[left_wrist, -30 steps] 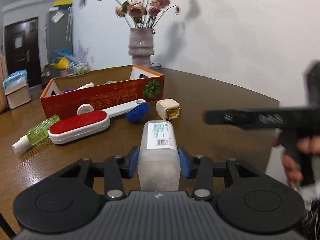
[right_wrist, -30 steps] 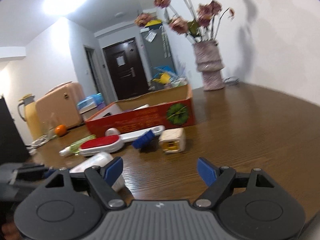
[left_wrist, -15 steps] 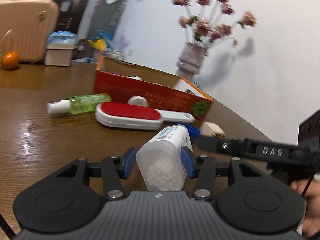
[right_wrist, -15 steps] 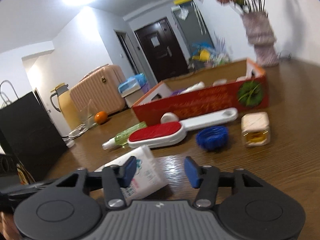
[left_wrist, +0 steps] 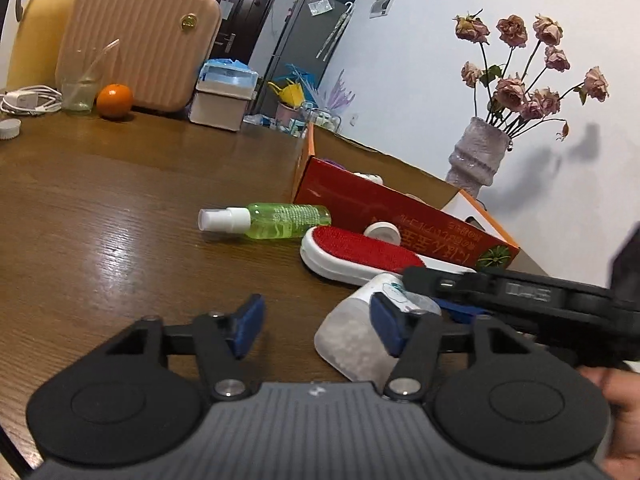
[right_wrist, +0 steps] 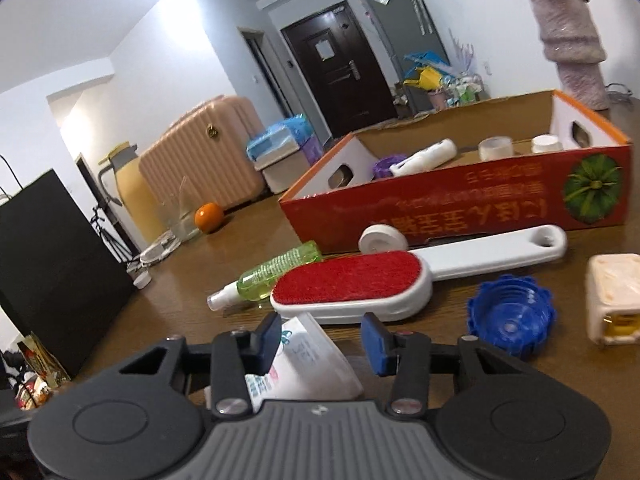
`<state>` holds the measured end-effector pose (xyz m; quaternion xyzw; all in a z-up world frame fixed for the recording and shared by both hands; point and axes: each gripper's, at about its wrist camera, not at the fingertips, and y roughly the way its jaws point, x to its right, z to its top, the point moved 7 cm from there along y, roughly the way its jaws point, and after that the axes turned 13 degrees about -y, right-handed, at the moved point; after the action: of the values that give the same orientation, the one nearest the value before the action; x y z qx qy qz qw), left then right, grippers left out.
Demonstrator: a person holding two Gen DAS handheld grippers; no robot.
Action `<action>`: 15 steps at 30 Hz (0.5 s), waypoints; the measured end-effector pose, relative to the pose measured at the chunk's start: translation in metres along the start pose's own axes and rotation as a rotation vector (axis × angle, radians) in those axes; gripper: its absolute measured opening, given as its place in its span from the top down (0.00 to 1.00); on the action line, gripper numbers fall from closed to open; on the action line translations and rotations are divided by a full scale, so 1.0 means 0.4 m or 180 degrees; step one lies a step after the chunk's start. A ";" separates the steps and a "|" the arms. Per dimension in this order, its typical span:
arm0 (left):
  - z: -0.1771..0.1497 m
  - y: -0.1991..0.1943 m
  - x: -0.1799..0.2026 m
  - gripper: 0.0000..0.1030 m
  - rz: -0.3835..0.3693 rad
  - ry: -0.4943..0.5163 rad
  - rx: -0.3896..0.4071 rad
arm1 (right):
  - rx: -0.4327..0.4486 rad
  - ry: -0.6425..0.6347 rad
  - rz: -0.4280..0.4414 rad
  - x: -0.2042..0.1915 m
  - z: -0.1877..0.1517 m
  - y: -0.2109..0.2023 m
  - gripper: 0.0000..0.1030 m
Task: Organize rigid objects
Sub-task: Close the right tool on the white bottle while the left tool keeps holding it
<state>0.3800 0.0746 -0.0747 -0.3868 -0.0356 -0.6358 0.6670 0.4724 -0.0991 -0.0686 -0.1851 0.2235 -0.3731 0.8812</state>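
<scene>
A white plastic bottle with a printed label lies tilted between the fingers of my right gripper, which is shut on it. In the left wrist view the same bottle sits just right of my left gripper. The left gripper's jaws are opening with nothing between them. The right gripper reaches in from the right over the bottle. On the table ahead lie a red lint brush, a green spray bottle, a blue cap, a cream block and a white round lid.
A red cardboard box holding several small items stands behind the loose things. A vase of dried roses is at the back right. An orange, a glass and a pink suitcase stand at the far left.
My left gripper let go of the white bottle and swung left, rolling level. The right gripper came in from the right, narrowed its jaws and closed around the bottle.
</scene>
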 end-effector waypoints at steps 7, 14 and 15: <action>-0.016 0.016 0.003 0.64 -0.0317 -0.0273 -0.0112 | -0.0012 0.0212 0.0189 -0.002 -0.016 0.012 0.63; -0.066 0.015 0.066 0.67 -0.0551 -0.0122 -0.0312 | 0.0110 0.0970 0.0317 0.020 -0.134 -0.148 0.74; -0.078 0.010 0.078 0.67 -0.0593 -0.0076 -0.0352 | 0.0121 0.0979 0.0291 0.019 -0.148 -0.172 0.74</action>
<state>0.3754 0.0311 -0.0816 -0.4255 -0.0442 -0.6914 0.5822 0.4059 -0.1590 -0.0860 -0.0986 0.3569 -0.3607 0.8561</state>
